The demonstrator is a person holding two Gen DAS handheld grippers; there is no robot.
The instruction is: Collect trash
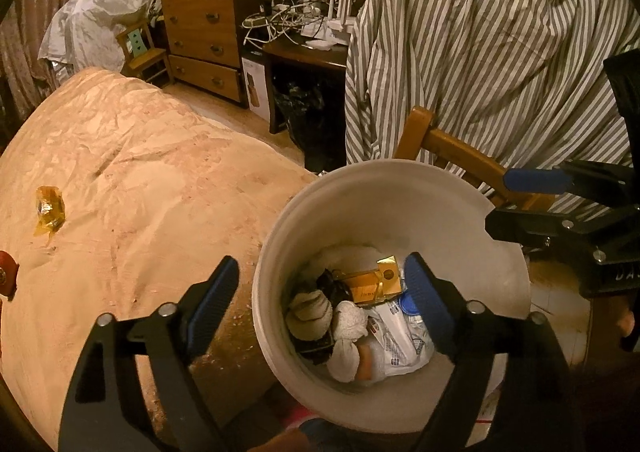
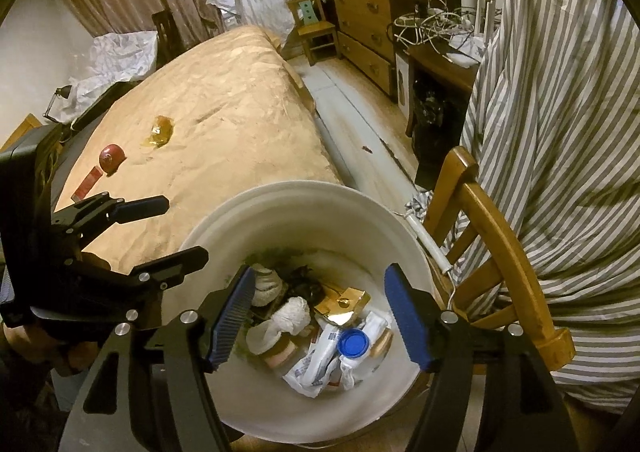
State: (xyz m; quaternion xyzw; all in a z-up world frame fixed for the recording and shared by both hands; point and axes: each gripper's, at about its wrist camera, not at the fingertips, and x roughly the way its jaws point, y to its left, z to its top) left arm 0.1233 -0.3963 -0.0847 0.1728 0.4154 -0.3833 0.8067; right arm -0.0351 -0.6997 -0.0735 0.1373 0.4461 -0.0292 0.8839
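Note:
A white bucket (image 1: 360,191) stands beside the bed and holds trash: a gold box (image 1: 370,286), crumpled tissues (image 1: 348,326), a printed plastic wrapper (image 1: 400,340) and a blue cap (image 2: 353,342). The bucket also shows in the right wrist view (image 2: 280,211). My left gripper (image 1: 322,298) is open and empty, over the bucket's left rim. My right gripper (image 2: 320,314) is open and empty, above the bucket's mouth. On the tan bedspread (image 2: 240,99) lie a yellow wrapper (image 2: 160,130), a red round object (image 2: 112,157) and a red and white packet (image 2: 89,181).
A wooden chair (image 2: 496,244) draped with a striped shirt (image 2: 560,131) stands right of the bucket. A chest of drawers (image 2: 366,7), a small wooden stool (image 2: 316,27) and a dark desk with cables (image 2: 436,31) are at the back.

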